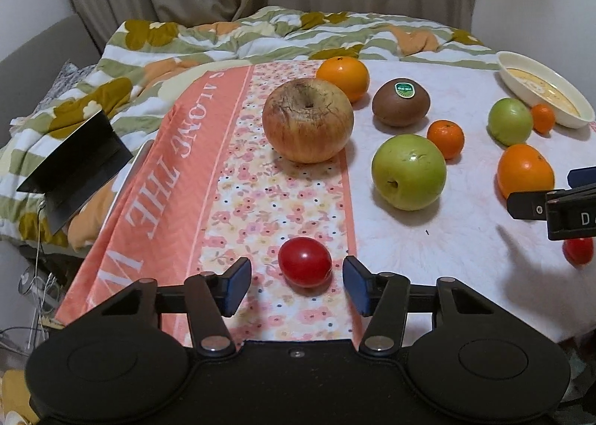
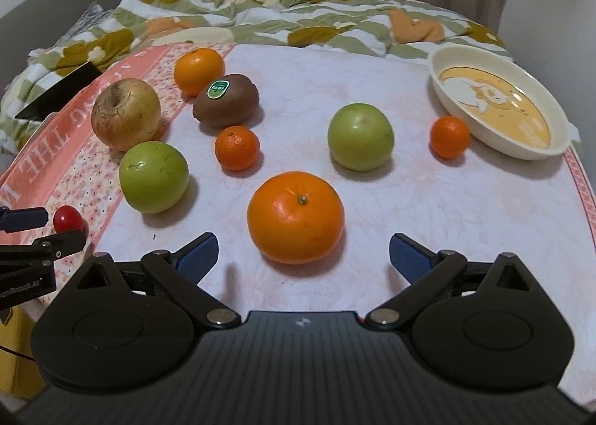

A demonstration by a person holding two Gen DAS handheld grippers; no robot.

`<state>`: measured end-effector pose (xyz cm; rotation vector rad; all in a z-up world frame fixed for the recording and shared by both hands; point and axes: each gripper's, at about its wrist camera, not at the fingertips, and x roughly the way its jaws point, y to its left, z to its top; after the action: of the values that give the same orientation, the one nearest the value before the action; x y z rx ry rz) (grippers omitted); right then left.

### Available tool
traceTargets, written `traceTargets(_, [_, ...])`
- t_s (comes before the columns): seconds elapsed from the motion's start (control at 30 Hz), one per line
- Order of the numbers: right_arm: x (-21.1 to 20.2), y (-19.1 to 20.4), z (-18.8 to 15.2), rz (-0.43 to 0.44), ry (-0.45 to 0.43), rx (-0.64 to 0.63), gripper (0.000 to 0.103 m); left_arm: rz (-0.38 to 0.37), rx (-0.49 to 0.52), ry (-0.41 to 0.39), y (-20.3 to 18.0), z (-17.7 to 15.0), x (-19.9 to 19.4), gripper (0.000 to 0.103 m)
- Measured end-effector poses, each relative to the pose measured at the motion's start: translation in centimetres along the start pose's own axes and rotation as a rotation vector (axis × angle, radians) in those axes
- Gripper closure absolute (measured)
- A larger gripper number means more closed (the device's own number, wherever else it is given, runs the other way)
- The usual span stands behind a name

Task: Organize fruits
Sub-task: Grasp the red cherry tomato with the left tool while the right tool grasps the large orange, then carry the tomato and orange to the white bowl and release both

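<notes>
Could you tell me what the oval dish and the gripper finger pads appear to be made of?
The oval dish looks like glazed ceramic, possibly melamine: cream, glossy, with highlights on its printed interior. The right gripper's finger pads look like blue rubber, matte with a fine ribbed texture.

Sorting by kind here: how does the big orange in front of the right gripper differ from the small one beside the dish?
The big orange is much larger and lighter orange; the small orange is deeper reddish-orange. The big one sits apart, stem up; the small one sits right by the dish. Both are round citrus.
</notes>
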<state>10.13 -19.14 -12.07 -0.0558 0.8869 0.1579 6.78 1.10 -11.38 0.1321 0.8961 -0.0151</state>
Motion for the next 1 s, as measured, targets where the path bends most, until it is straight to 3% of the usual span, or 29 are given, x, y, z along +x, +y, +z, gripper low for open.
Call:
traceTargets(0.2, [0.8, -0.3, 0.2, 0.020, 0.006, -0.048, 0.000, 0.006, -0.050, 0.005, -0.1, 0.0, 0.7, 0.068])
traceTargets(0.33, [1.1, -0.4, 0.2, 0.028, 0.007, -0.062, 0.002, 0.020, -0.053, -0.003, -0.4, 0.0, 0.7, 0.068])
traceTargets(0.67, [1.6, -0.2, 0.7, 0.056, -0.003, -0.074, 0.027, 0.031, -0.074, -0.006, -0.5, -0.2, 0.4, 0.068])
traceTargets(1.0, [-0.1, -1.5, 1.2, 0.081, -0.032, -0.063, 0.029, 0.054, -0.080, -0.043, -1.3, 0.6, -1.9, 0.068])
